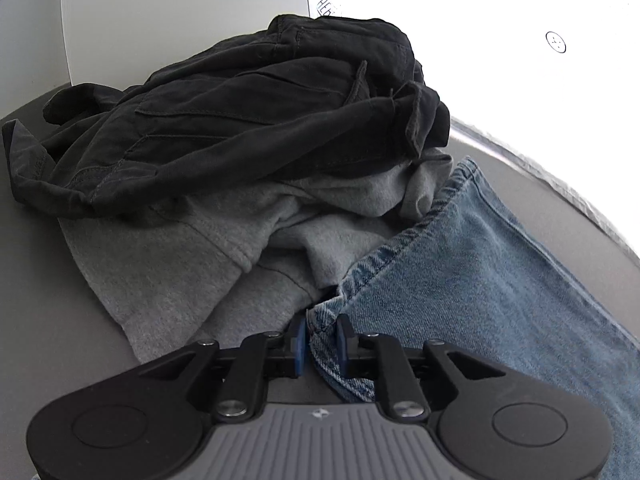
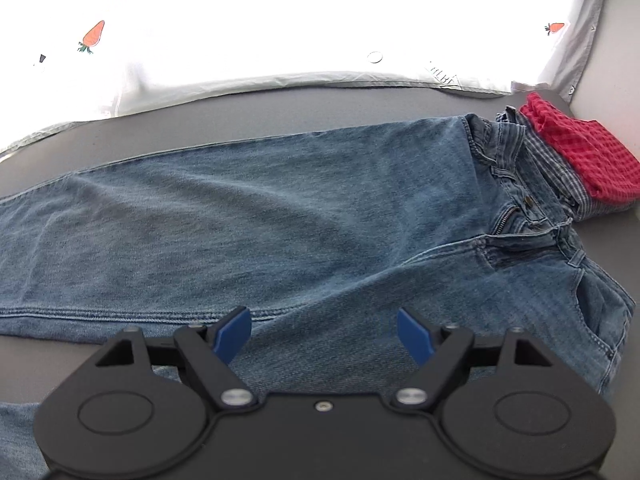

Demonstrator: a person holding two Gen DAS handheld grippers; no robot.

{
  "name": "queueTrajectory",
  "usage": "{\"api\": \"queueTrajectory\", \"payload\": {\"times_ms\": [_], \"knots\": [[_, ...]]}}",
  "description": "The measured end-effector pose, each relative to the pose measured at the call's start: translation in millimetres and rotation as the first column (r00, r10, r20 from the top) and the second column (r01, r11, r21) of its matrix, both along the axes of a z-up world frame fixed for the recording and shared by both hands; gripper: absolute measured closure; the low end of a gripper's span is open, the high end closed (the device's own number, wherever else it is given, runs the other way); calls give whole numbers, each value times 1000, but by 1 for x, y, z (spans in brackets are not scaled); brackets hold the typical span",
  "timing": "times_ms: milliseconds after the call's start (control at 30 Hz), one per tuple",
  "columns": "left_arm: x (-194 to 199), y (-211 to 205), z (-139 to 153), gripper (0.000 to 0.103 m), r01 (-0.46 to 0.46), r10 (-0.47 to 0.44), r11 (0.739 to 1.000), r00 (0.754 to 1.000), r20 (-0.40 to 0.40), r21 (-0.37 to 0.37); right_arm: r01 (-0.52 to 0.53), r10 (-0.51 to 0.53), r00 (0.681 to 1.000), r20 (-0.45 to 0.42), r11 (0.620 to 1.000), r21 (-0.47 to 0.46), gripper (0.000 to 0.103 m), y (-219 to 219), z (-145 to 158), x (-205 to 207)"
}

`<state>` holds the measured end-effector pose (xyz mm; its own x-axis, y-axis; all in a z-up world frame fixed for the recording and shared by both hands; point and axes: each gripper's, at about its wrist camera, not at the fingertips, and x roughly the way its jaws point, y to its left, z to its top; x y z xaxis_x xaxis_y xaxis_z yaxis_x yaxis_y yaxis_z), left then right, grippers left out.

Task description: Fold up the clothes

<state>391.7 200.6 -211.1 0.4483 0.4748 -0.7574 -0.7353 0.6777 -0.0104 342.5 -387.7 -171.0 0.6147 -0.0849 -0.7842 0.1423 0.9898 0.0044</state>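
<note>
Blue jeans lie spread flat on the grey table, waistband to the right, legs running left. My right gripper is open and empty, low over the near leg just below the crotch. In the left wrist view my left gripper is shut on the hem corner of a jeans leg, blue pads pinching the denim.
A pile of clothes sits beyond the left gripper: a black garment on top of a grey sweatshirt. A folded red checked cloth and a striped one lie by the waistband. White carrot-print fabric lies behind.
</note>
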Motion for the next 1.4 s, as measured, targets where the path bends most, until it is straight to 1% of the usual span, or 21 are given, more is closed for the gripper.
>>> {"api": "queueTrajectory", "payload": {"times_ms": [33, 67, 100, 167, 233, 300, 367, 467, 567, 633, 733, 867, 967, 1067, 1100, 1200, 1267, 1300, 1333, 1367, 1400], "knots": [[-3, 0, 4, 75, 13, -13, 1000, 1000, -3, -4, 18, -18, 1000, 11, 1000, 10, 22, -6, 2, -4], [-6, 0, 8, 73, 28, -28, 1000, 1000, -4, -12, 38, -38, 999, 23, 999, 20, 22, -13, 5, -9], [-14, -2, 15, 71, 40, -40, 999, 999, 19, -26, 58, -59, 998, 33, 998, 29, 22, -20, 7, -13], [-34, -6, 31, 55, 66, -62, 996, 995, 78, -57, 114, -117, 992, 54, 992, 53, 22, -39, 11, -27], [-57, -16, 46, 47, 106, -98, 992, 988, 122, -61, 175, -181, 981, 67, 981, 88, 21, -61, 13, -41], [-80, -28, 57, 47, 133, -122, 989, 982, 144, -68, 250, -259, 963, 68, 961, 121, 21, -87, 6, -60], [-108, -36, 62, 45, 132, -112, 984, 980, 162, -118, 322, -333, 942, 53, 935, 148, 21, -115, -2, -78], [-145, -49, 63, 43, 99, -68, 977, 984, 163, -191, 388, -400, 916, 23, 899, 202, 21, -160, -18, -105], [-185, -64, 55, 43, 44, -17, 973, 993, 120, -227, 405, -415, 910, 12, 894, 192, 20, -188, -30, -125], [-214, -69, 46, 43, 7, 21, 964, 995, 103, -265, 420, -430, 903, -5, 880, 222, 20, -208, -40, -135], [-252, -78, 36, 43, -42, 77, 946, 992, 95, -320, 458, -474, 880, -35, 824, 334, 20, -227, -67, -146], [-288, -93, 26, 43, -87, 121, 929, 990, 72, -360, 464, -486, 871, -73, 765, 446, 26, -242, -91, -147], [-303, -100, 22, 43, -111, 152, 913, 986, 75, -393, 410, -459, 888, -29, 759, 506, 24, -244, -97, -144], [-313, -105, 23, 43, -121, 165, 913, 983, 82, -389, 376, -459, 888, -18, 704, 603, 24, -253, -102, -136], [-315, -106, 24, 43, -127, 169, 917, 982, 79, -379, 372, -464, 885, -18, 684, 628, 20, -256, -103, -134], [-326, -105, 28, 43, -142, 193, 910, 977, 95, -390, 375, -492, 870, -25, 629, 681, 18, -265, -105, -130], [-334, -104, 29, 42, -157, 218, 900, 970, 108, -407, 356, -496, 868, -19, 596, 720, 24, -271, -106, -131], [-337, -104, 29, 42, -164, 230, 894, 967, 112, -418, 349, -496, 868, -16, 588, 729, 29, -273, -106, -131], [-341, -103, 27, 42, -170, 241, 885, 964, 114, -433, 337, -487, 873, -6, 594, 730, 45, -273, -104, -131], [-344, -102, 25, 42, -174, 251, 876, 961, 116, -449, 329, -470, 883, 2, 621, 712, 56, -271, -102, -131], [-346, -102, 24, 42, -173, 256, 869, 959, 122, -464, 323, -449, 893, 7, 653, 685, 73, -269, -99, -130]]}}
